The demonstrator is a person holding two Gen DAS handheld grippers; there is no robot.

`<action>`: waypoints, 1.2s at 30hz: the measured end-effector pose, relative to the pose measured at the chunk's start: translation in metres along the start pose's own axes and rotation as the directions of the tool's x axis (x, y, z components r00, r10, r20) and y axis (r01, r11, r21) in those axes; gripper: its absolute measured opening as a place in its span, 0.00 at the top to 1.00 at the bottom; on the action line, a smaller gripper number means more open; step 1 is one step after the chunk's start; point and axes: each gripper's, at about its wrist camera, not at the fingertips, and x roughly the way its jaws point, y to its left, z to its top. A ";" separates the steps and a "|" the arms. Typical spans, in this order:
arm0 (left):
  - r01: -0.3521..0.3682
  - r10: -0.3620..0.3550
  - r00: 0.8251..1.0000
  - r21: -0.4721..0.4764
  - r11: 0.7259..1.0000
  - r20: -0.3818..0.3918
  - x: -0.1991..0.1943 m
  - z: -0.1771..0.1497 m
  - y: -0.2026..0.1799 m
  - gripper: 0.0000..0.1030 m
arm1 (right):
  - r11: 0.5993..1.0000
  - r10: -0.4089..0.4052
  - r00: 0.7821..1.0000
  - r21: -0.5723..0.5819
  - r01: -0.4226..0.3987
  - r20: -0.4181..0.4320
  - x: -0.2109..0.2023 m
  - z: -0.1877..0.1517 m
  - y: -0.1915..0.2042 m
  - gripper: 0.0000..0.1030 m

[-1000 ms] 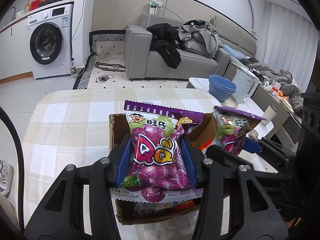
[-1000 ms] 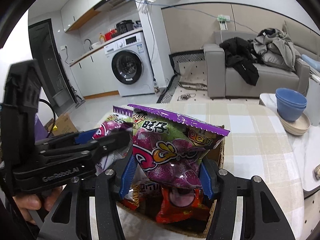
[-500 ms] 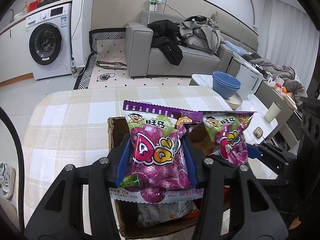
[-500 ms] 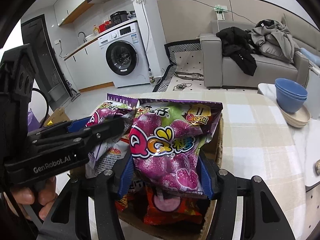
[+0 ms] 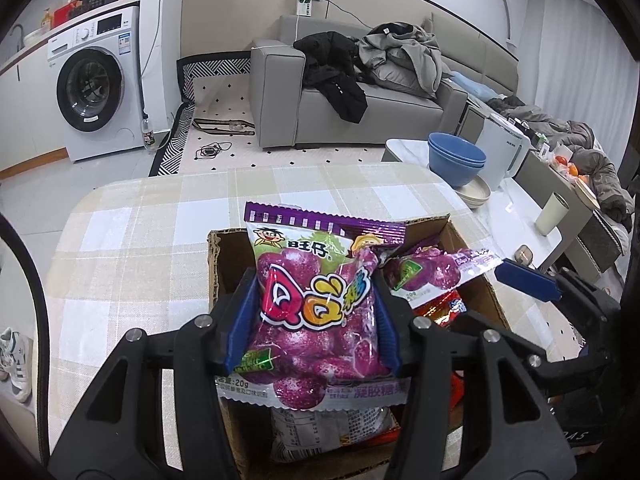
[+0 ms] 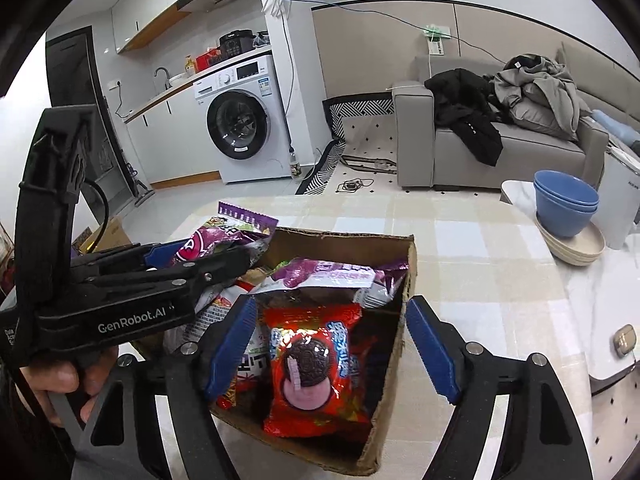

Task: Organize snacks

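Care suits this drop: left gripper (image 5: 316, 316), clamped on the purple grape-gummy foil packet (image 5: 316, 312) above the brown cardboard box (image 6: 406, 280), should lower before letting go, while right gripper (image 6: 330, 344), jaws apart, holds nothing over the box.

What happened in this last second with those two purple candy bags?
The right gripper opened and let its purple candy bag go; it dropped into the cardboard box and lies flat on the other snacks. The left gripper stayed shut on its own purple QQ candy bag over the box.
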 end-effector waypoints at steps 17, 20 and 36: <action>0.027 -0.025 0.998 0.031 0.999 -0.053 -0.017 -0.001 -0.005 0.22 | 1.000 0.004 1.000 0.016 -0.004 0.025 -0.016 -0.009 -0.004 0.17; 0.029 -0.027 0.998 0.050 0.998 -0.049 -0.026 -0.004 -0.008 0.17 | 1.000 0.004 1.000 0.018 -0.005 0.027 -0.018 -0.010 -0.003 0.17; 0.021 -0.022 0.998 0.014 1.000 0.055 -0.092 -0.026 0.010 0.01 | 0.999 0.022 0.997 0.030 -0.025 0.080 -0.041 -0.014 0.002 0.01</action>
